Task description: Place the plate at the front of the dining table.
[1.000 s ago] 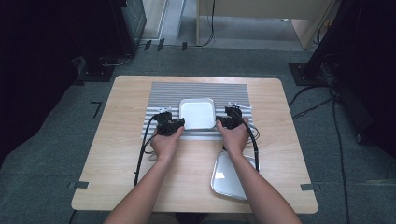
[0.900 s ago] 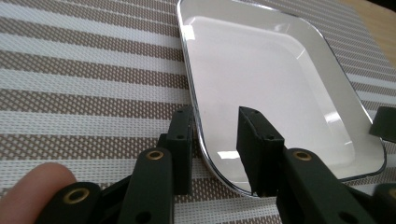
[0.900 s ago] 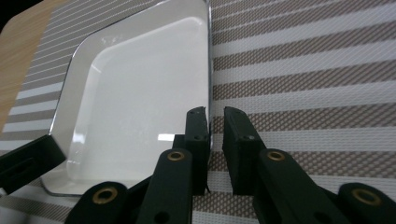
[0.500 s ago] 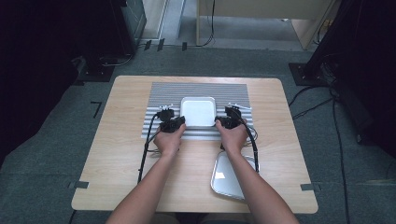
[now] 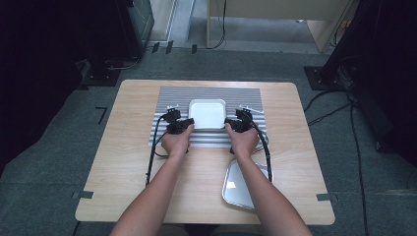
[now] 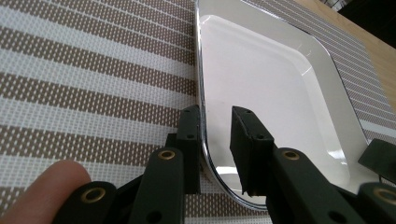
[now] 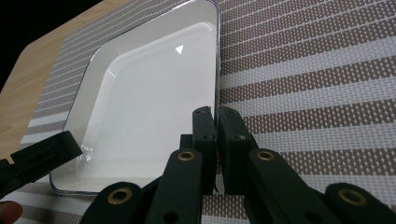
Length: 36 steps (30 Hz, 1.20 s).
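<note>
A white square tray (image 5: pixel 207 114) with a shiny rim lies on a striped placemat (image 5: pixel 211 93). My left gripper (image 5: pixel 189 125) is at its near left corner. In the left gripper view the tray's (image 6: pixel 271 93) rim runs between the jaws of that gripper (image 6: pixel 217 119). The outer jaw is against the rim, the inner one stands off it, and the jaws have just been opening. My right gripper (image 5: pixel 227 124) is at the near right corner. In the right gripper view that gripper (image 7: pixel 217 116) is shut on the rim of the tray (image 7: pixel 149 84).
A second, metal tray (image 5: pixel 241 184) lies on the wooden table (image 5: pixel 133 147) near the front edge, under the right forearm. Cables trail from both grippers toward the person. Dark equipment and floor cables surround the table.
The tray sits slightly farther back on the placemat than a second ago, and both hands have followed it. The left hand has shifted a little along the mat.
</note>
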Each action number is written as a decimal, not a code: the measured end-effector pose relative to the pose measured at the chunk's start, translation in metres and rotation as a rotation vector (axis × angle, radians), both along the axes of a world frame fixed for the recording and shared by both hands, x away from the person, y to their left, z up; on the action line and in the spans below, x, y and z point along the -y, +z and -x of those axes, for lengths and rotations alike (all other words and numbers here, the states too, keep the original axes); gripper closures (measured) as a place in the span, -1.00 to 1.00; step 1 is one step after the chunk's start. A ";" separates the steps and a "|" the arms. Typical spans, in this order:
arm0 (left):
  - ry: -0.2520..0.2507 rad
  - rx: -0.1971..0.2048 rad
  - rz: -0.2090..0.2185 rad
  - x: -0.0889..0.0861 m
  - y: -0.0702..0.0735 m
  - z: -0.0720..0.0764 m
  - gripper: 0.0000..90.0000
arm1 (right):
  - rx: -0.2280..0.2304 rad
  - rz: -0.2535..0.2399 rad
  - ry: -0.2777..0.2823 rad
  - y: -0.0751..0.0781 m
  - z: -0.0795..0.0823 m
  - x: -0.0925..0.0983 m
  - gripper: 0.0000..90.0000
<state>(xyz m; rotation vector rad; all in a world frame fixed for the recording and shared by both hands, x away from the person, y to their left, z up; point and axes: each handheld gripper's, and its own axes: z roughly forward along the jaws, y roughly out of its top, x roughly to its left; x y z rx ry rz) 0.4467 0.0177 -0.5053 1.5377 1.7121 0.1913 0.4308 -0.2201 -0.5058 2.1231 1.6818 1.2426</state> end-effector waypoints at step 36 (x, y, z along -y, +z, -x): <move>-0.019 0.141 0.025 -0.015 0.022 -0.004 0.01 | 0.189 0.139 0.075 0.015 -0.002 0.004 0.39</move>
